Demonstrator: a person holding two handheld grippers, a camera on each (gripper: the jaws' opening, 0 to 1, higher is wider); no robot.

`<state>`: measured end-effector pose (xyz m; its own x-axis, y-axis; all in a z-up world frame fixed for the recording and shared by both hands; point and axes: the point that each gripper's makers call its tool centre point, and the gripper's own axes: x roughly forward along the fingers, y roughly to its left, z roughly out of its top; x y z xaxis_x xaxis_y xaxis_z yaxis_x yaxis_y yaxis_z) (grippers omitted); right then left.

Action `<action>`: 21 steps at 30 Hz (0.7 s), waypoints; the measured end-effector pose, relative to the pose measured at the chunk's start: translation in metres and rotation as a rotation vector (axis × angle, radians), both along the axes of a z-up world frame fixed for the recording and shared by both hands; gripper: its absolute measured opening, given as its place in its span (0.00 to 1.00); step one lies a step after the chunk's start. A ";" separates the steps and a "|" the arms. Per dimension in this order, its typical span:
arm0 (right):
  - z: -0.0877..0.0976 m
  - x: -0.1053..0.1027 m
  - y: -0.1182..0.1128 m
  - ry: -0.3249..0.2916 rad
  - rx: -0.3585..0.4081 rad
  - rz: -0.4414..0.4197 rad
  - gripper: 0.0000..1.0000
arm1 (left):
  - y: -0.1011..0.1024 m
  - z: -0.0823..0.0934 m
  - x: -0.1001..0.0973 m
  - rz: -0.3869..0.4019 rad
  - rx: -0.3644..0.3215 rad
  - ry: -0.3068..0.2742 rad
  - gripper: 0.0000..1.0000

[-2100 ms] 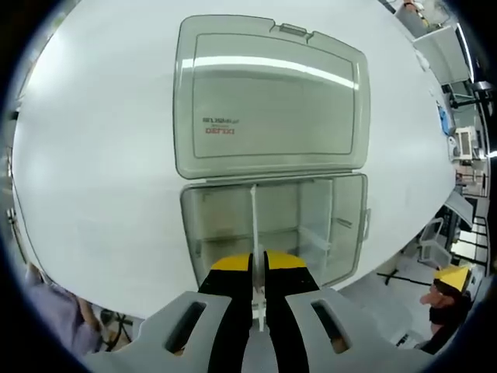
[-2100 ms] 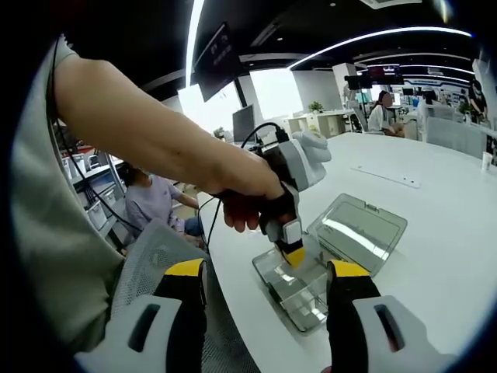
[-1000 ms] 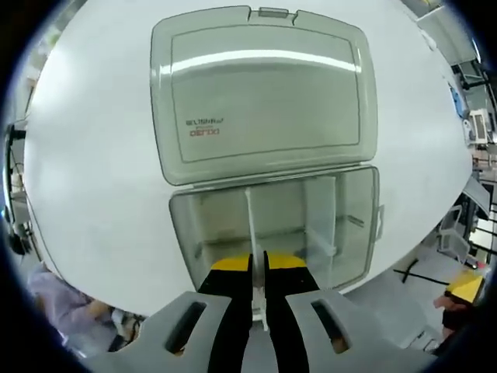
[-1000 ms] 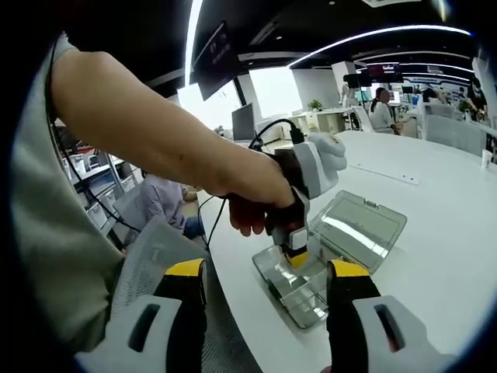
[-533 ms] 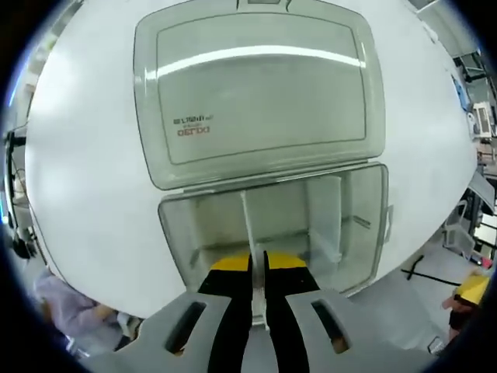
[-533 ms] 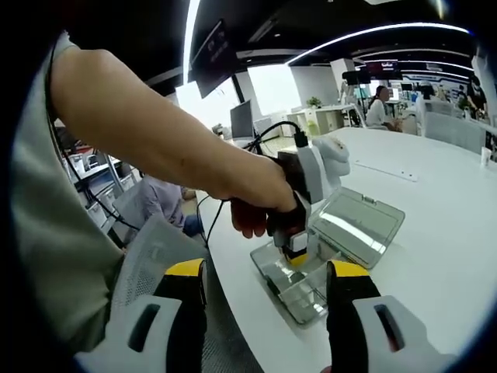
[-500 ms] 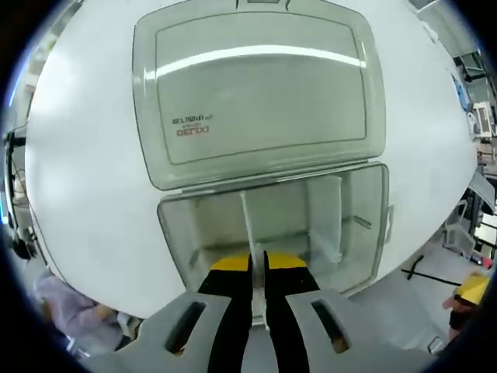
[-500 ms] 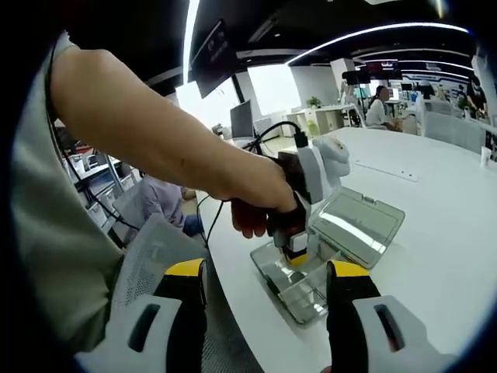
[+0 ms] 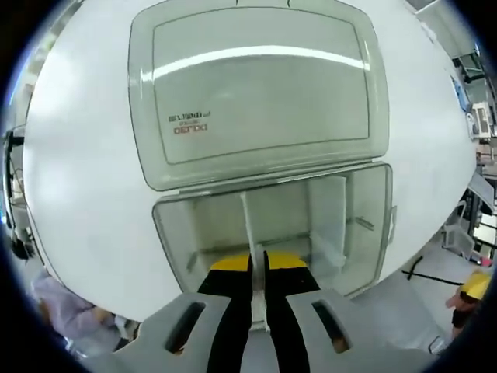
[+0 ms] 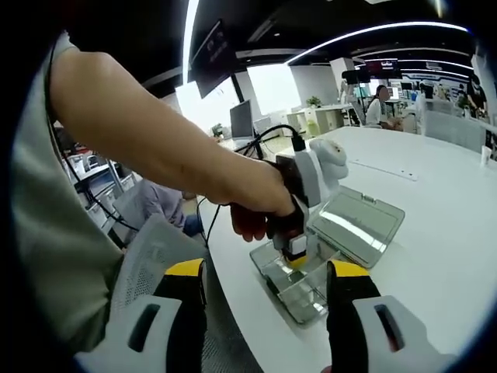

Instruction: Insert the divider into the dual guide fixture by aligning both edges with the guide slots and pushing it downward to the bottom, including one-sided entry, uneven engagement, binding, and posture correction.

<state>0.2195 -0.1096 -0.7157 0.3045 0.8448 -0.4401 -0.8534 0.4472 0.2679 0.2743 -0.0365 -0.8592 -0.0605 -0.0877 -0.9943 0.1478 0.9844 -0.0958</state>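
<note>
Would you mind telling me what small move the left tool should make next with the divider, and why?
Probably a short, straight push downward. The left tool is shut on the divider, which stands upright inside the open clear box, parallel to the fitted divider. Whether it has reached the bottom can't be told. The right tool is open, away from the box.

You work under bright, even overhead light. In the left gripper view a ceiling strip glares as a white streak across the open lid (image 9: pixel 260 85), and the white table (image 9: pixel 78 155) nearly washes out. In the right gripper view the ceiling stays dark around curved light strips, the far windows blow out, and your near arm (image 10: pixel 147 140) blurs. Fisheye bending warps both edges.
</note>
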 end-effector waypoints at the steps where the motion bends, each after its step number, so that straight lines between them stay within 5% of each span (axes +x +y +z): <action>1: 0.000 0.000 0.001 0.000 0.001 0.001 0.60 | -0.001 0.000 0.000 -0.006 -0.006 -0.007 0.03; 9: 0.003 0.000 0.003 -0.007 0.001 0.005 0.60 | -0.005 0.006 0.012 -0.013 -0.065 -0.071 0.06; 21: 0.007 0.001 0.005 -0.020 0.002 0.011 0.60 | 0.002 0.016 0.012 -0.018 -0.083 -0.086 0.10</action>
